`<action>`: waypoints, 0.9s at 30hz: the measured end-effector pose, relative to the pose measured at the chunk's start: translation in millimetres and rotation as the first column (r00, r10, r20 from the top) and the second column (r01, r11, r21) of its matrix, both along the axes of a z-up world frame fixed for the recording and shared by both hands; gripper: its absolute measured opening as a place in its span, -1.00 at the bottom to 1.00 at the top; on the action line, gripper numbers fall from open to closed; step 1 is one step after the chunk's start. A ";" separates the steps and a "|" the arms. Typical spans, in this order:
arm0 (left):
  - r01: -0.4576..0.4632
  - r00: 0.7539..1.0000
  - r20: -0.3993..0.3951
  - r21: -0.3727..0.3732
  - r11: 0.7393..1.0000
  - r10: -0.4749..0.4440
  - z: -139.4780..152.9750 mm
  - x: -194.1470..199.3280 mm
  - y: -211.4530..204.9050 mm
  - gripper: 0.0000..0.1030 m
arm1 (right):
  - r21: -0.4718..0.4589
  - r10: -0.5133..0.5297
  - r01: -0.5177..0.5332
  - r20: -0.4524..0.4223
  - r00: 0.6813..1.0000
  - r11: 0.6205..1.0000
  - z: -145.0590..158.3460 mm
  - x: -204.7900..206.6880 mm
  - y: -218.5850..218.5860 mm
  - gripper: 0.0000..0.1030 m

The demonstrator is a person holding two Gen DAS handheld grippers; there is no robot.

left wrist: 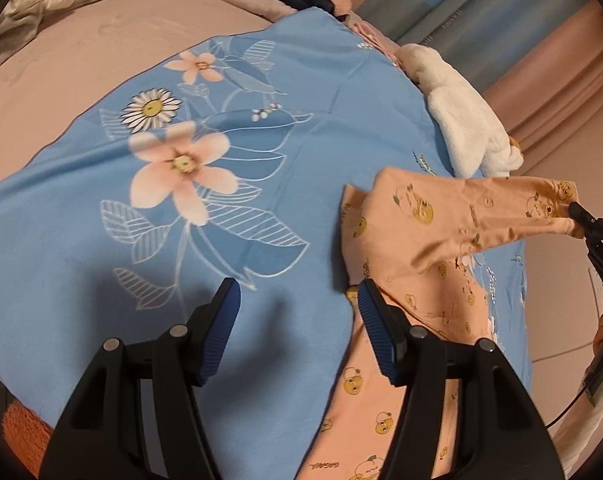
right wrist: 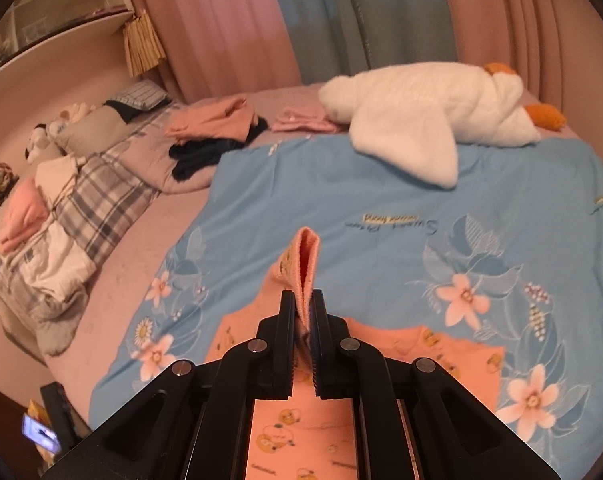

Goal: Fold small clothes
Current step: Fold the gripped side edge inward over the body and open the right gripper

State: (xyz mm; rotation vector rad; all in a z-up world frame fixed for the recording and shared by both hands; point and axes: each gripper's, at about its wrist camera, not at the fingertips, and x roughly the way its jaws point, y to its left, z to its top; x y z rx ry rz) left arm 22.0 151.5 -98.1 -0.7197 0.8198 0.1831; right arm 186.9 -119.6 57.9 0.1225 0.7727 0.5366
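Nearest, the left gripper [left wrist: 297, 320] hangs spread wide with nothing between its blue pads [left wrist: 375, 328], just above the near edge of the peach printed garment [left wrist: 405, 368] lying on the blue floral sheet [left wrist: 101, 216]. To the right, the right gripper [right wrist: 302, 328] is pressed together on the garment's sleeve cuff [right wrist: 306, 264], holding that sleeve [left wrist: 481, 216] lifted off the sheet. Farther back, a white plush goose [right wrist: 429, 120] lies on the sheet's far edge, with folded peach and dark clothes [right wrist: 213, 132] left of it and curtains [right wrist: 341, 16] beyond.
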 end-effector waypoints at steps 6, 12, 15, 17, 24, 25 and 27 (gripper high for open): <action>0.048 0.999 0.013 0.020 0.999 -0.048 7.6 20.1 -10.4 0.15 | 0.028 -0.038 0.038 -0.019 0.999 0.999 0.1 -1.0 -27.7 -0.84; 0.111 0.994 0.003 0.029 0.993 -0.111 7.4 47.2 -23.9 0.15 | 0.008 -0.083 0.084 -0.022 0.996 0.996 1.1 -1.9 -50.9 -0.84; 0.138 0.990 -0.005 0.034 0.990 -0.138 6.5 60.8 -30.5 0.13 | 0.004 -0.104 0.104 -0.034 0.994 0.995 -3.8 0.8 -62.3 -0.84; 0.162 0.987 -0.015 0.044 0.986 -0.161 5.2 71.2 -37.0 0.05 | -0.017 -0.120 0.119 -0.047 0.992 0.993 -12.6 3.4 -68.4 -0.84; 0.230 0.971 -0.085 0.096 0.968 -0.223 -9.2 105.4 -57.5 -0.35 | -0.051 -0.168 0.163 -0.114 0.979 0.985 -46.6 7.5 -90.8 -0.84; 0.239 0.968 -0.097 0.100 0.966 -0.230 -11.9 109.6 -59.8 -0.37 | -0.054 -0.176 0.171 -0.124 0.977 0.984 -51.2 7.6 -93.8 -0.84; 0.250 0.965 -0.109 0.100 0.963 -0.240 -16.4 115.7 -62.4 -0.42 | -0.052 -0.187 0.182 -0.126 0.974 0.982 -60.4 7.7 -99.3 -0.84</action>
